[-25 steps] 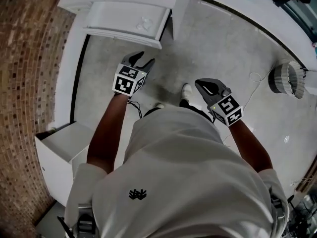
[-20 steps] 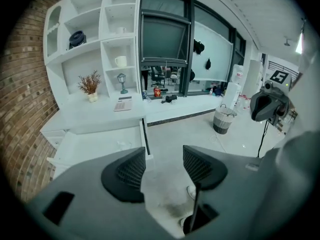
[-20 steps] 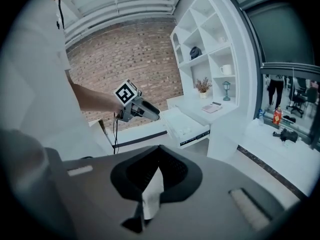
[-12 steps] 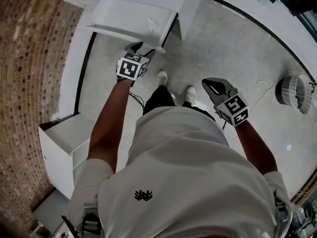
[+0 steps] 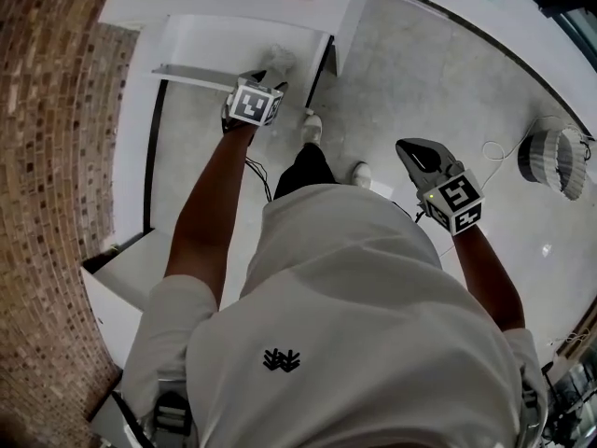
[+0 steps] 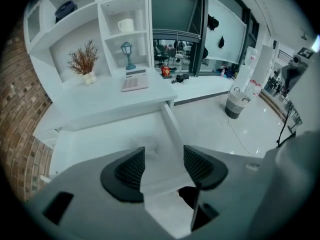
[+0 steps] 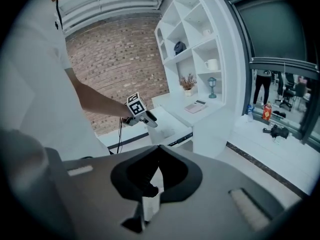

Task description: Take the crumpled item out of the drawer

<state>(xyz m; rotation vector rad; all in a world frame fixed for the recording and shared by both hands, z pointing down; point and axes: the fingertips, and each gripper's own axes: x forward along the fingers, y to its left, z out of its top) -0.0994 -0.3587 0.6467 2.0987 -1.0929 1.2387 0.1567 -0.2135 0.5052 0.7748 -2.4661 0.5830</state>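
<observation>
A white drawer (image 5: 201,43) stands pulled out from under the white desk. A crumpled white item (image 5: 278,59) lies near its right end and shows faintly in the left gripper view (image 6: 151,145). My left gripper (image 5: 268,77) hangs just above the drawer's front edge, pointing steeply down at the item. Its jaws (image 6: 163,152) are open and have just been opening wider, with nothing pressed between the pads. My right gripper (image 5: 406,147) is off to the right over the floor, its jaws (image 7: 157,149) shut and empty. From there I see the left gripper (image 7: 142,117) above the crumpled item (image 7: 167,132).
The desk top carries a calculator (image 6: 135,81), and shelves behind it hold a dried plant (image 6: 84,61), a small lantern and a mug. A brick wall (image 5: 56,157) runs along the left. A low white cabinet (image 5: 121,278) stands at lower left. A waste basket (image 5: 552,161) and cable lie at right.
The person has stepped toward the desk. My left gripper has travelled forward and down from over the floor to the drawer's front edge. My right gripper has drifted along with the body.
</observation>
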